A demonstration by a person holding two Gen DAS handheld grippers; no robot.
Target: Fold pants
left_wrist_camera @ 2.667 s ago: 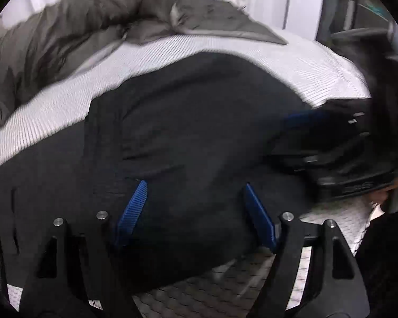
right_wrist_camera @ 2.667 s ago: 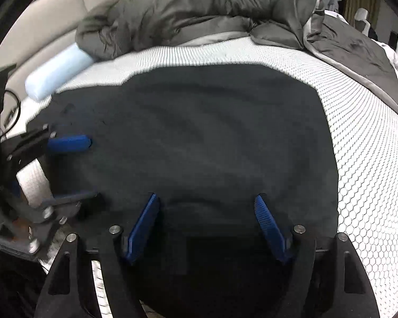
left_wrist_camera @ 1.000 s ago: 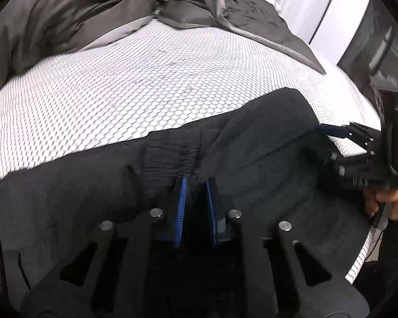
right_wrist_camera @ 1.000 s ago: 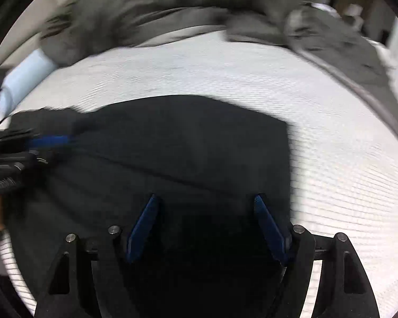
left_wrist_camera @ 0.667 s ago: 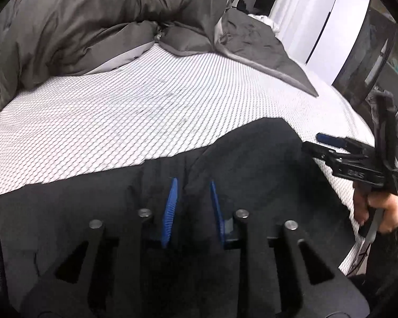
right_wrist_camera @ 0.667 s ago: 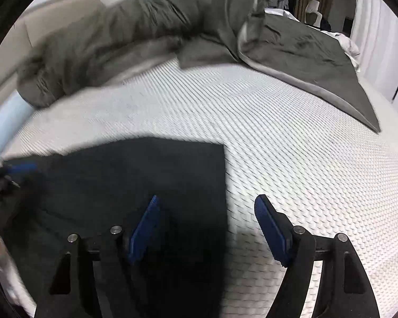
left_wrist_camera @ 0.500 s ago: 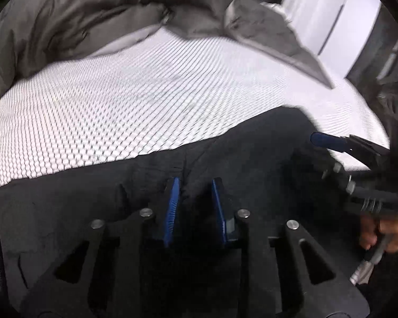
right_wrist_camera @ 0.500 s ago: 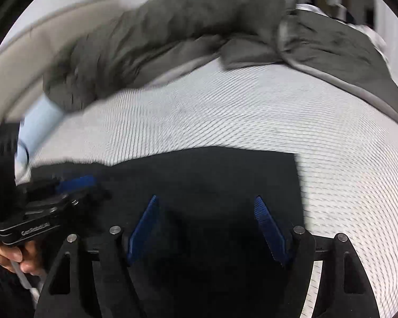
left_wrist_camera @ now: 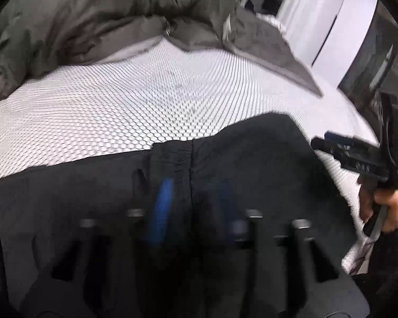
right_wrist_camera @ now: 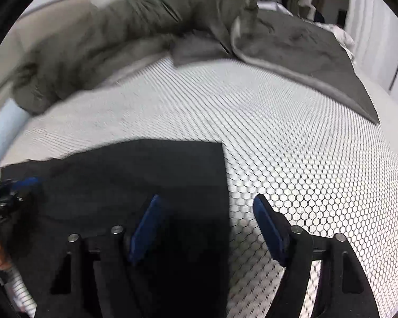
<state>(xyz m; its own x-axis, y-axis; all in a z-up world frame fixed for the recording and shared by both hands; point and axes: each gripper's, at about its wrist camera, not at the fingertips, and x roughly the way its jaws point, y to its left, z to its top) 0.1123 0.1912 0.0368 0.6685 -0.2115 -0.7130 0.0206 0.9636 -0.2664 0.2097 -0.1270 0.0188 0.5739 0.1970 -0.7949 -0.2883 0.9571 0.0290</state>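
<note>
Black pants lie folded flat on the white honeycomb mattress, their waistband edge facing the far side. My left gripper hovers blurred just over the waistband seam. Its jaws are opening, and the cloth lies flat beneath them, not pinched. In the right wrist view the pants end in a square corner. My right gripper hangs above their right edge with its jaws opening wide and nothing between them. Each gripper shows in the other's view: the right gripper and the left gripper.
A rumpled grey duvet covers the far side of the bed, seen again as the duvet in the right wrist view. A pale blue roll lies at the left edge. A person's hand holds the right gripper by the mattress's right edge.
The left gripper's pads, pinched on a bunch of waistband cloth a second ago, have spread and let it drop flat. Both grippers have risen a little above the pants.
</note>
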